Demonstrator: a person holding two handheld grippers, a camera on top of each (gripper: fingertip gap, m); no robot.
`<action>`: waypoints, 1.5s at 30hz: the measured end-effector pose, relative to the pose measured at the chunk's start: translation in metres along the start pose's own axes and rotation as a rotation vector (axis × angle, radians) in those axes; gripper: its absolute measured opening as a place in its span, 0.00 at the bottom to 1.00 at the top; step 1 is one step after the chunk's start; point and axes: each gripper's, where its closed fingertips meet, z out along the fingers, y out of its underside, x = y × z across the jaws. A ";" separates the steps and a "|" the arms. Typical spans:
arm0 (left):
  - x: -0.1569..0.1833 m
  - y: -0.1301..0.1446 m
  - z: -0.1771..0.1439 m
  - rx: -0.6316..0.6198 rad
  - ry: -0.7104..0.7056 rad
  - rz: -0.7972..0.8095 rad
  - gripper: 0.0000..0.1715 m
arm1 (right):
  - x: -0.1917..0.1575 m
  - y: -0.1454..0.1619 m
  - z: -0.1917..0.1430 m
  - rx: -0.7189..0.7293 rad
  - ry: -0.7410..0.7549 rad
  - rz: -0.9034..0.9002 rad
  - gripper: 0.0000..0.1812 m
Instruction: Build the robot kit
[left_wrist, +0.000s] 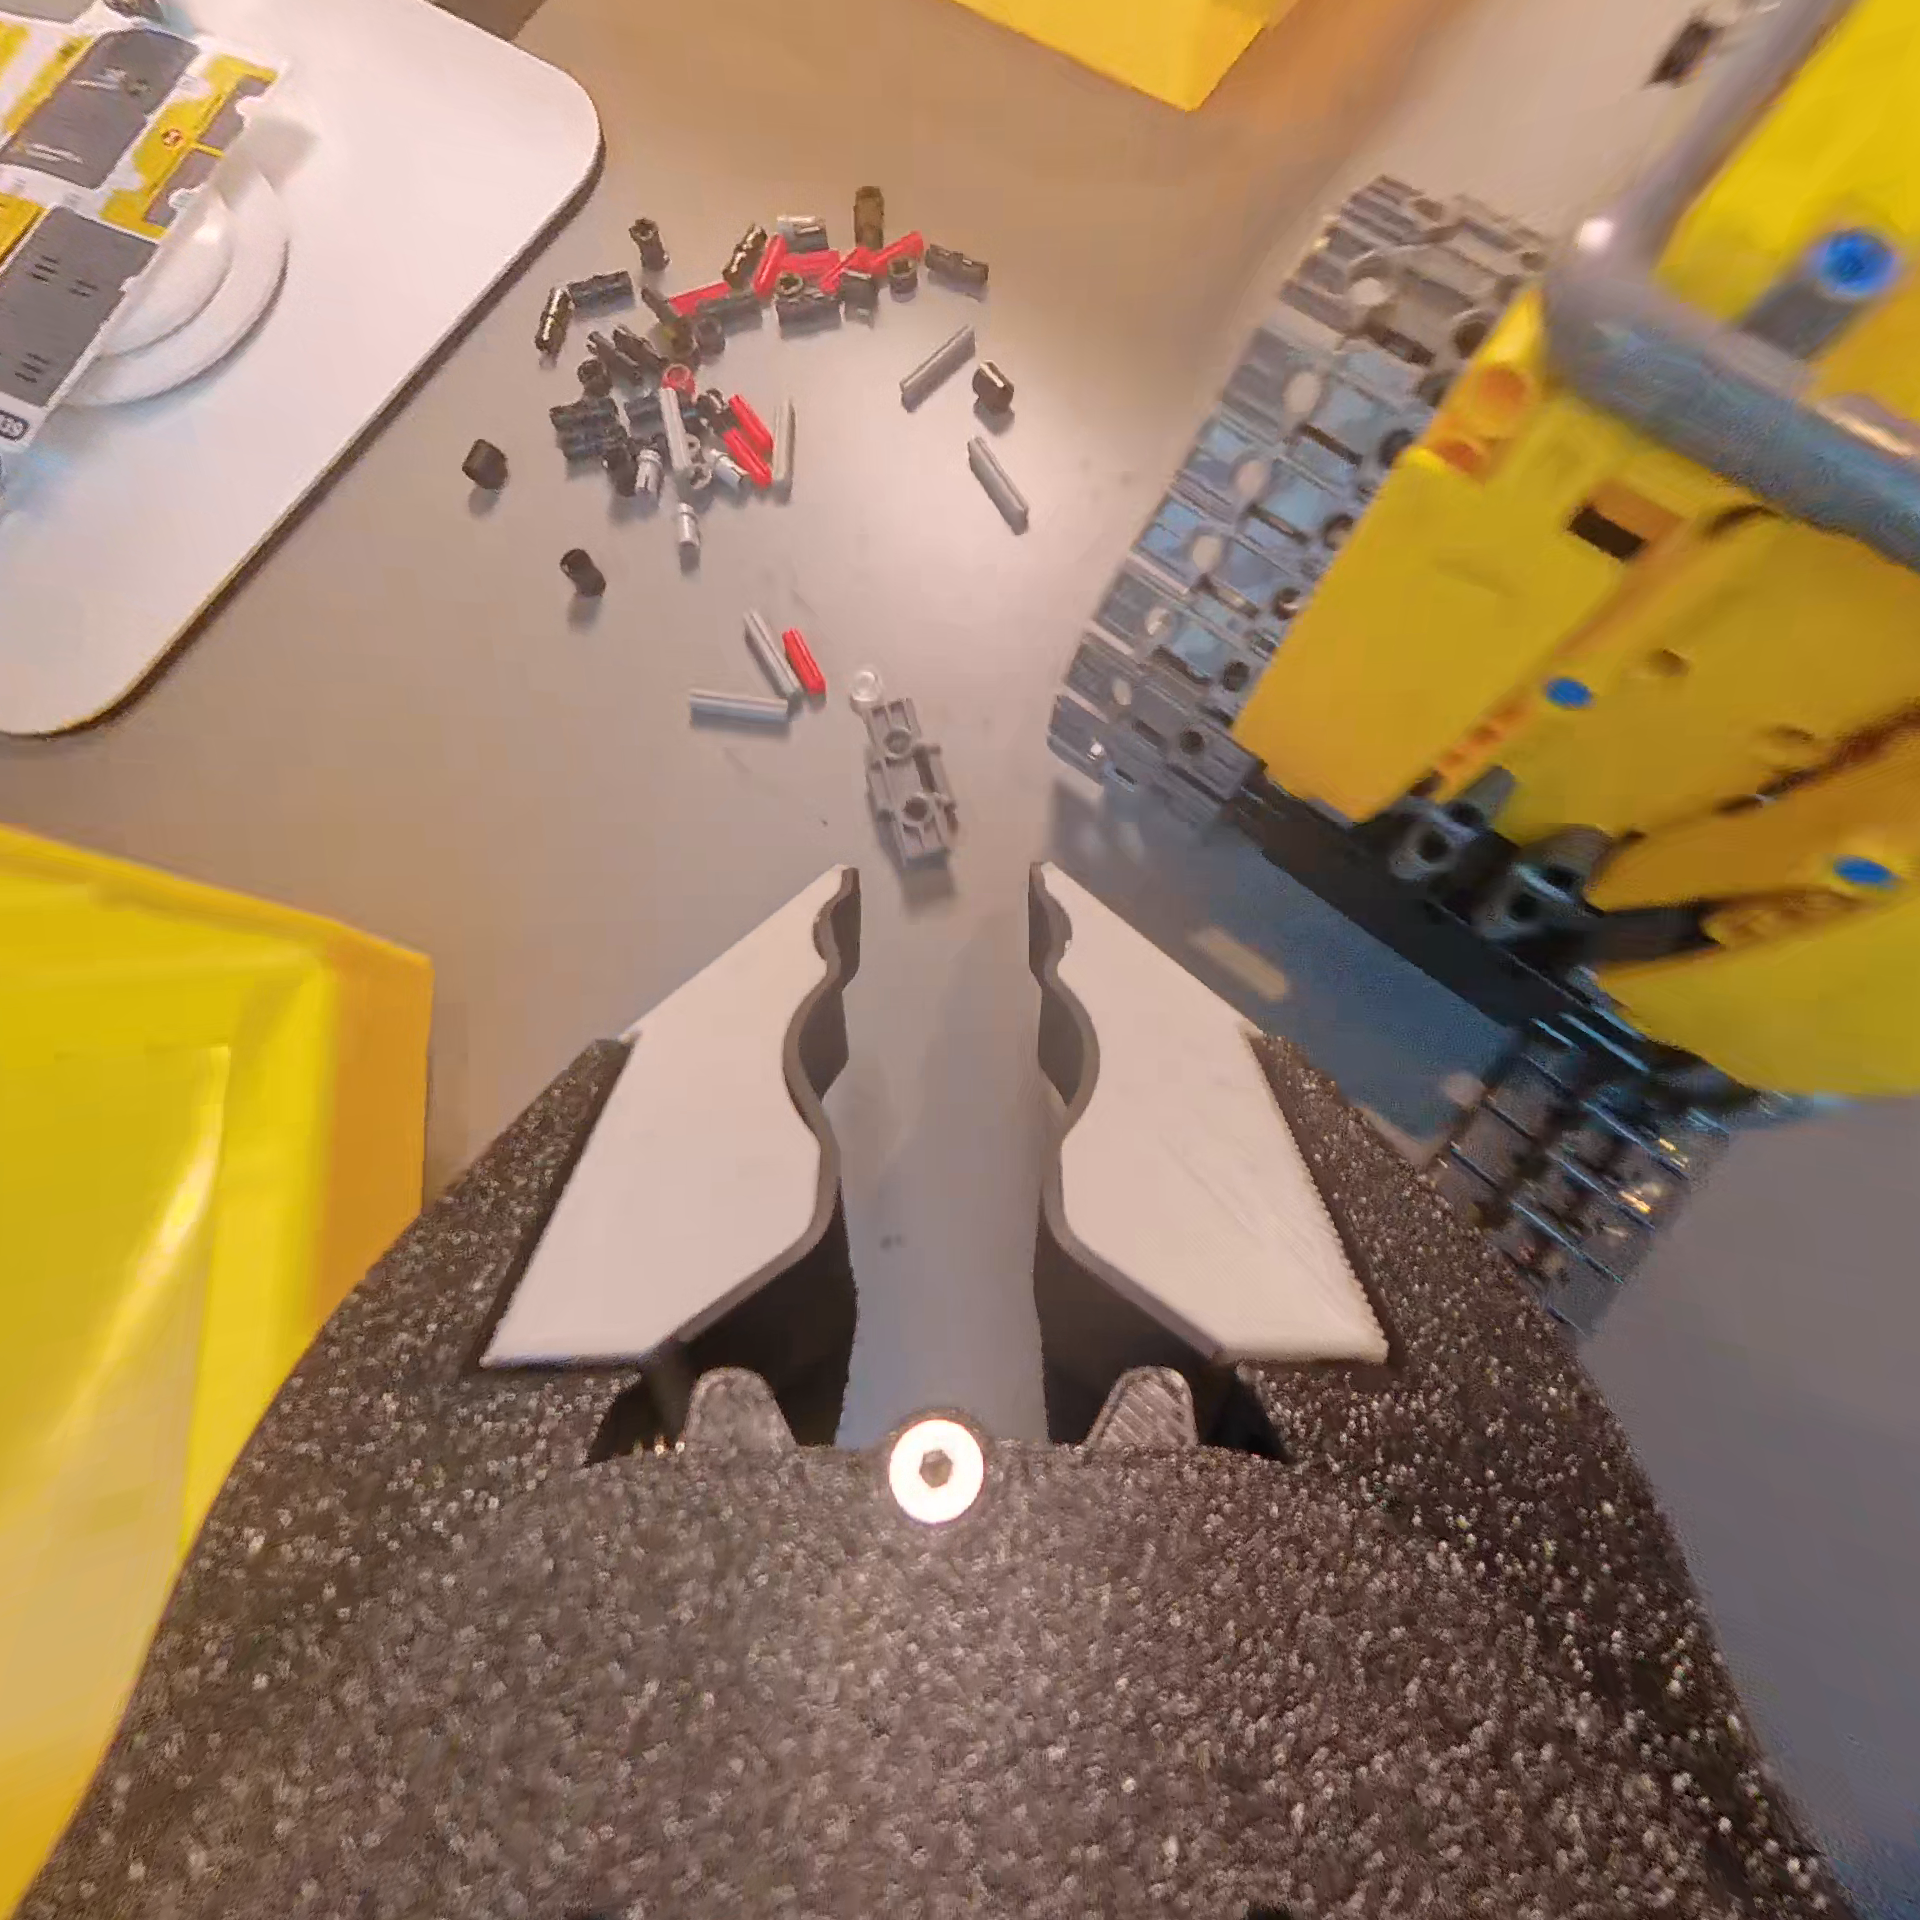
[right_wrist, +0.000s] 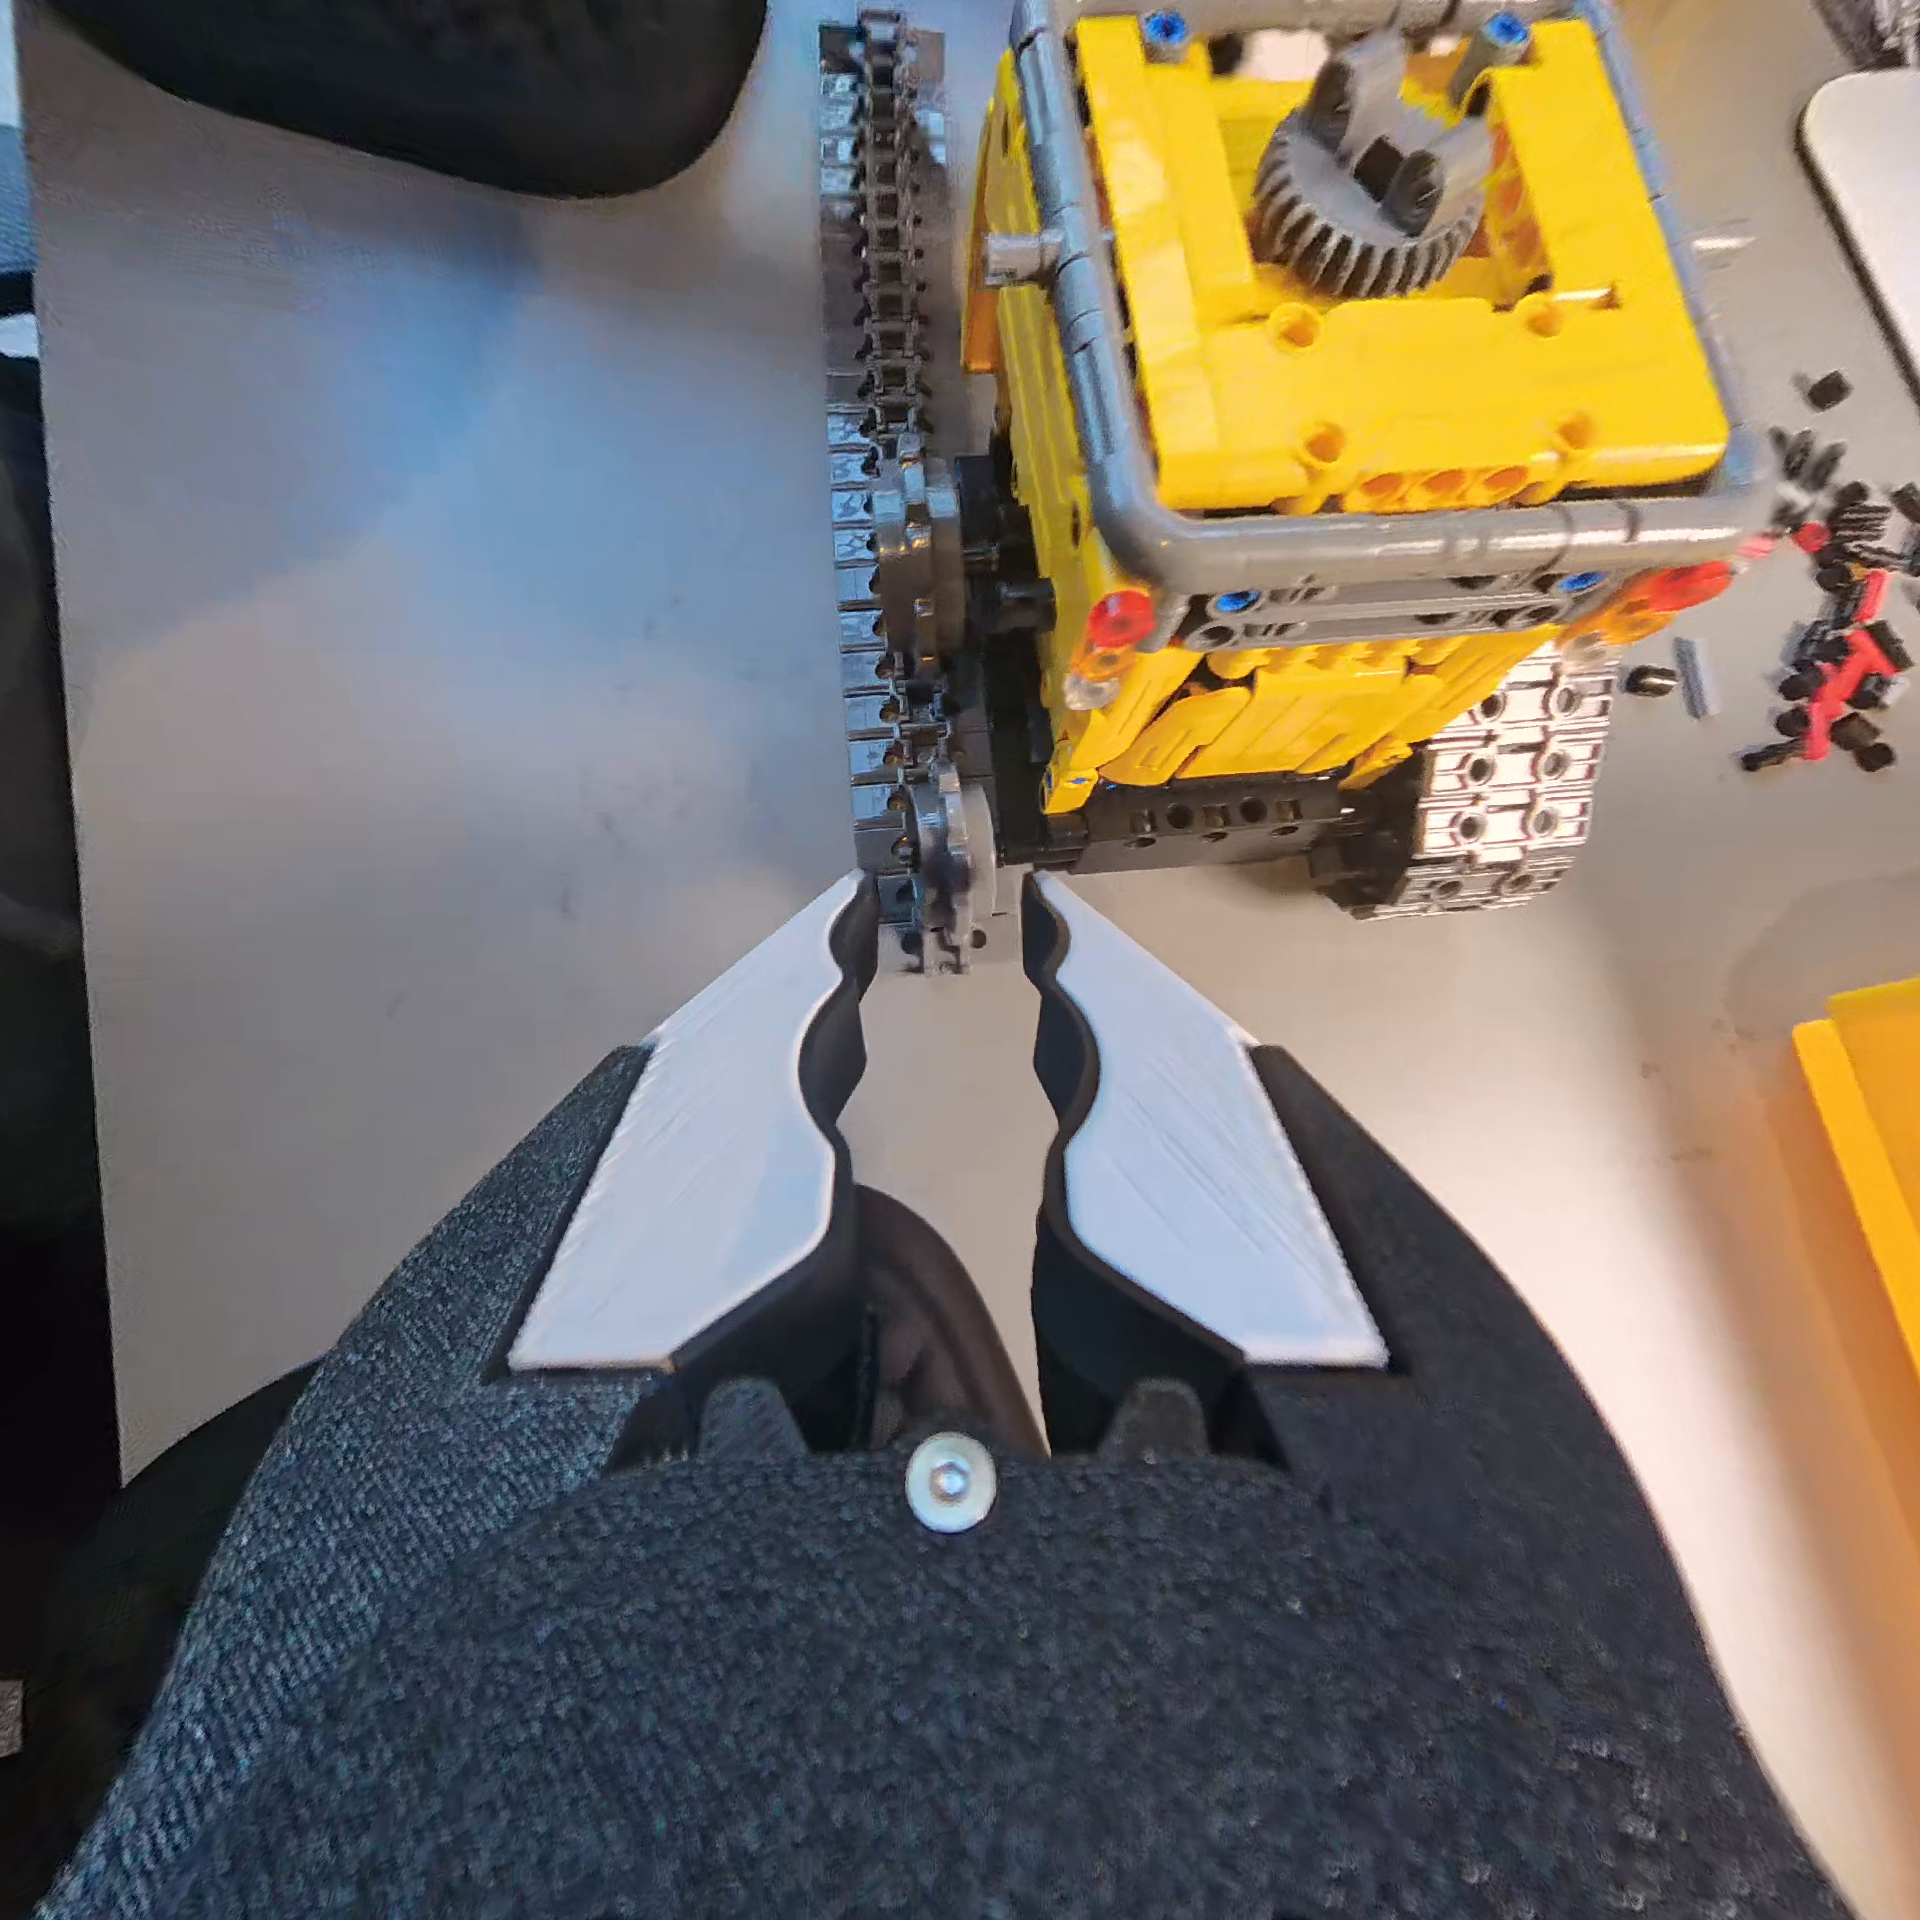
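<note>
Left wrist view, upper left: a printed sheet (left_wrist: 94, 156) in yellow, dark grey and white lies over a white dish (left_wrist: 223, 312) on a pale mat (left_wrist: 447, 177). It carries short dark dash marks, a small round red sign and, at its lower left edge, a dark tag with pale digits, cut by the frame. No other lettering is legible in either view.

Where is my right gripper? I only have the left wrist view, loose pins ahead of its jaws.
Observer: The right gripper is open, its jaws either side of the near end of the grey track on the yellow model.
Operator: Gripping it?
Observer: No; a gap shows right of the track end.
Operator: Anything on top of the model?
Observer: A grey gear sits in the roof opening.
</note>
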 end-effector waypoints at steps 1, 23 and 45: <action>-0.003 -0.001 0.009 -0.021 -0.008 0.014 0.19 | -0.002 0.004 0.002 -0.015 -0.001 -0.003 0.15; 0.065 0.005 -0.100 0.315 0.386 -0.194 0.05 | -0.036 -0.042 -0.008 0.198 -0.019 -0.097 0.15; 0.208 -0.004 -0.167 0.587 0.851 -0.164 0.05 | -0.107 -0.139 0.001 0.553 -0.201 -0.204 0.10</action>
